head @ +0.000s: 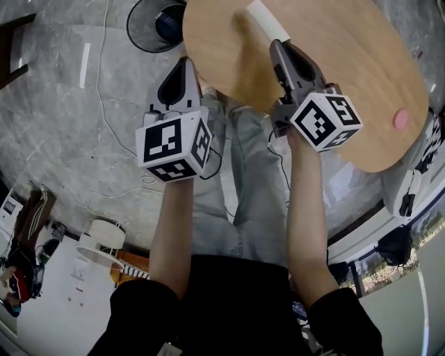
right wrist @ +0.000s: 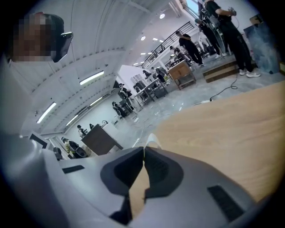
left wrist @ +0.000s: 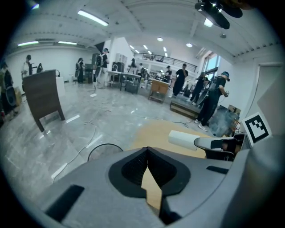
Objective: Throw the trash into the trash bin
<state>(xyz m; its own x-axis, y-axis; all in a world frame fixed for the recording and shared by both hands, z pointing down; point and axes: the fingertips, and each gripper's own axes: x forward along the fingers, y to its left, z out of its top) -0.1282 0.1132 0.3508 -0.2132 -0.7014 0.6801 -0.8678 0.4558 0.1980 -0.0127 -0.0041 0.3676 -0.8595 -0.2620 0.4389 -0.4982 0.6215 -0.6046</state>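
Observation:
My right gripper (head: 276, 43) reaches over the round wooden table (head: 348, 76) and is shut on a white rolled piece of trash (head: 268, 21) that sticks out past its tips. The left gripper view shows that white piece (left wrist: 182, 139) held over the tabletop; in the right gripper view only its end (right wrist: 153, 140) peeks beyond the closed right gripper (right wrist: 143, 148). My left gripper (head: 185, 64) hangs beside the table's left edge, above the floor; its jaws (left wrist: 147, 149) meet with nothing between them. A round black-rimmed bin (head: 156, 24) stands on the floor just left of the table.
A small pink object (head: 401, 118) lies near the table's right edge. White cables (head: 104, 104) trail across the grey floor. A dark chair (left wrist: 42, 98) stands further off, and people and desks (left wrist: 178, 82) fill the far side of the hall.

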